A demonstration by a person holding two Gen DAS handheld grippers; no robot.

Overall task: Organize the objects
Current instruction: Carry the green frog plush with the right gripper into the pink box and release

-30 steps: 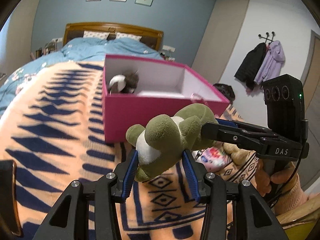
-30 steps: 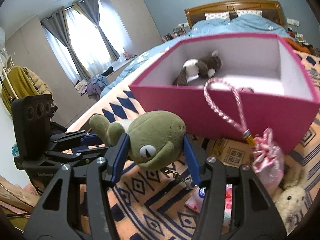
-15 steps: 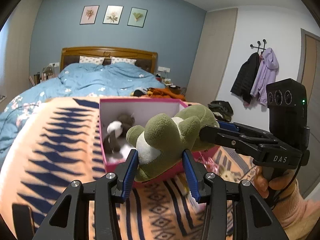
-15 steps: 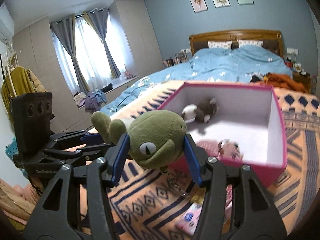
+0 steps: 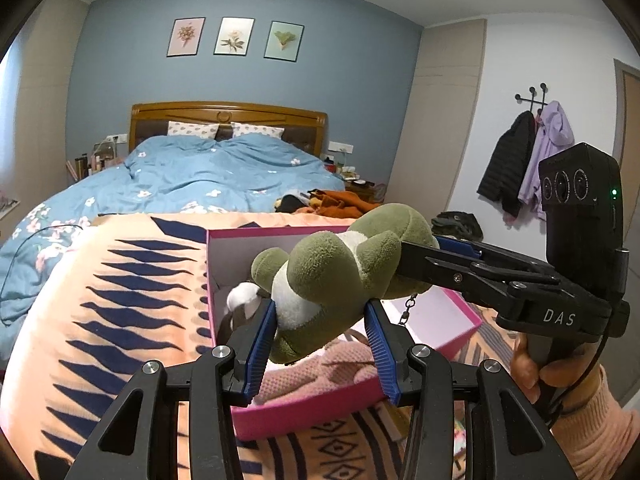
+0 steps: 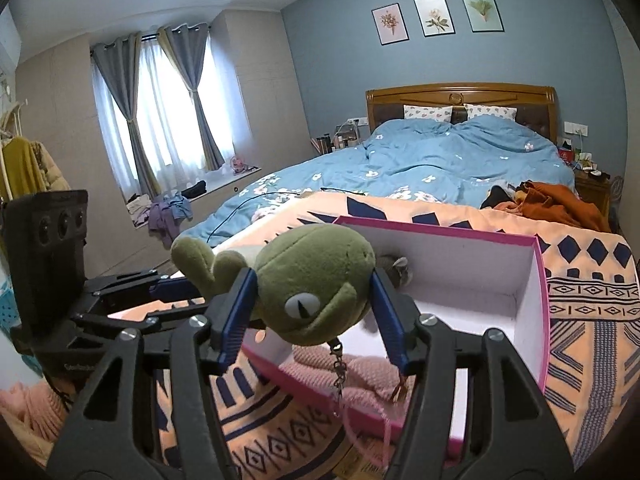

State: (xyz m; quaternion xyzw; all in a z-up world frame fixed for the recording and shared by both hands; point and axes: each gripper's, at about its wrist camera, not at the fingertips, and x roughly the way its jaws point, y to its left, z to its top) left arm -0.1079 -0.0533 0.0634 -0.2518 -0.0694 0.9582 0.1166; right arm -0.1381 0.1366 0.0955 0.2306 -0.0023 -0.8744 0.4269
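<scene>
Plush fills both of my views, so I take them in turn.

Left wrist view: my left gripper (image 5: 320, 334) is closed on the green frog plush (image 5: 340, 276), its blue pads pressed into the white belly and lower body. My right gripper (image 5: 424, 258) comes in from the right edge and clamps the frog's head end, so the toy hangs between the two tools. It sits in the air above the pink box (image 5: 304, 416), which rests on the patterned orange blanket (image 5: 100, 300) toward the bed's foot. Inside the box I see a small grey and white plush (image 5: 242, 304) by the left wall and a pink knitted thing (image 5: 320, 364) toward the near edge. A short metal chain (image 5: 408, 308) dangles from the frog.

Right wrist view: my right gripper (image 6: 312, 316) squeezes the frog's head (image 6: 316, 284) on both sides, one eye facing me; the left gripper (image 6: 168, 286) holds the body at the left. The box's white interior (image 6: 472, 280) opens just behind and below the frog, and the chain (image 6: 339, 368) hangs down over its near wall.

I judge the frog light, soft and easily squashed, not fragile or slippery; the fabric gives under the pads. The round head and stuffed belly are good holds, while a thin limb would bend away. Letting it drop into the box should do no harm, though the chain could snag on the rim.
</scene>
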